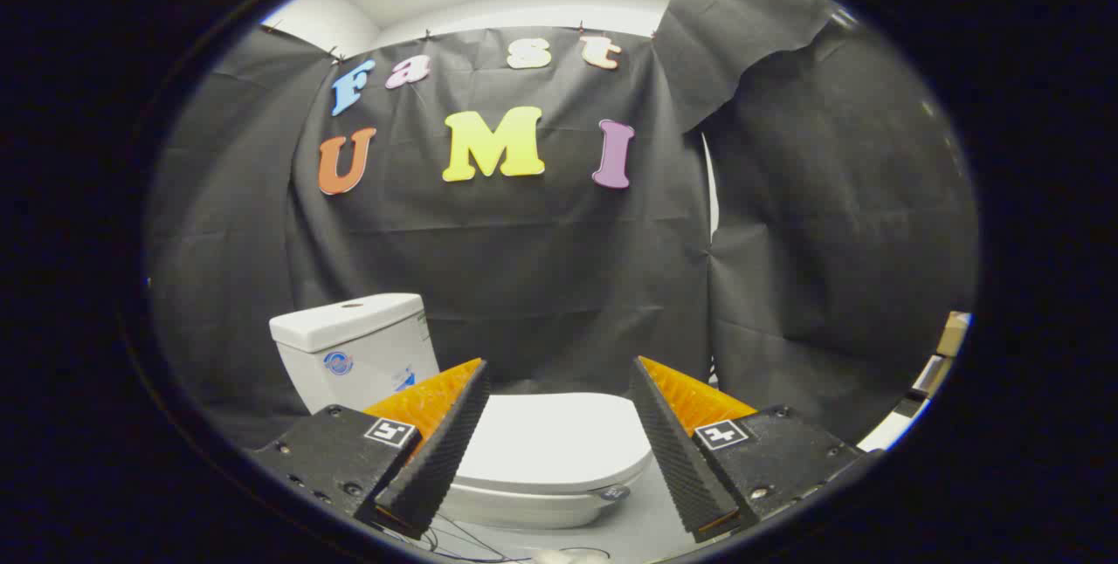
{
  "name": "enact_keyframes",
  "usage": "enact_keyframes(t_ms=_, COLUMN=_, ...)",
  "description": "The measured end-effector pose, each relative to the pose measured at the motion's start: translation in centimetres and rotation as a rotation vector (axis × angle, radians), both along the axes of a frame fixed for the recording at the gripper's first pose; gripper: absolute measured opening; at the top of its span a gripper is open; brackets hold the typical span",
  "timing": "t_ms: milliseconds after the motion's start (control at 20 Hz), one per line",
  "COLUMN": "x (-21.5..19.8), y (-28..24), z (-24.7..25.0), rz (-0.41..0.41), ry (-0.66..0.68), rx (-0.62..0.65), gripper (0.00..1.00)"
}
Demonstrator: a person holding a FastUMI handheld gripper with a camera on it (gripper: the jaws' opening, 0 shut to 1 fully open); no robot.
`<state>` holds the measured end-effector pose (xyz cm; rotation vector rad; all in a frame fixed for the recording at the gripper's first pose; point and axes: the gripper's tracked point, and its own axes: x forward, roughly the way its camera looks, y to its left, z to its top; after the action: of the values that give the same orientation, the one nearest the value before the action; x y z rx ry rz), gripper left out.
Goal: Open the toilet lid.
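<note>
A white toilet stands on the floor ahead of me, its lid (555, 442) lying flat and closed over the bowl. The cistern (354, 350) rises behind it, beyond my left finger. My gripper (559, 372) is open, its two black-and-orange fingers (441, 442) spread wide, and the lid shows in the gap between them, lower down and a little ahead. Nothing is held. The lid's front rim faces toward my right finger (677, 450).
Black cloth walls close in the booth behind and to the right of the toilet. Thin cables (463, 542) trail over the grey floor just under the fingers. Boxes or shelves (948, 341) peek past the cloth's right edge.
</note>
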<state>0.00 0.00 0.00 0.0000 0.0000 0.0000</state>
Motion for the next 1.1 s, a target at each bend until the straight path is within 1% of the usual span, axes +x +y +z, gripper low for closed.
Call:
enact_keyframes(t_ms=500, x=-0.1, y=0.9, z=-0.4, rz=0.003, ry=0.008, rx=-0.016, gripper=1.0)
enact_keyframes(t_ms=700, x=0.4, y=1.7, z=-0.5, rz=0.02, ry=0.015, rx=-0.01, gripper=1.0)
enact_keyframes(t_ms=850, x=2.0, y=2.0, z=0.1, rz=0.021, ry=0.008, rx=-0.037, gripper=1.0)
enact_keyframes(t_ms=1000, x=4.4, y=2.0, z=0.0, rz=0.04, ry=0.03, rx=-0.035, gripper=1.0)
enact_keyframes(t_ms=1100, x=6.4, y=0.6, z=0.0, rz=0.028, ry=0.038, rx=-0.037, gripper=1.0)
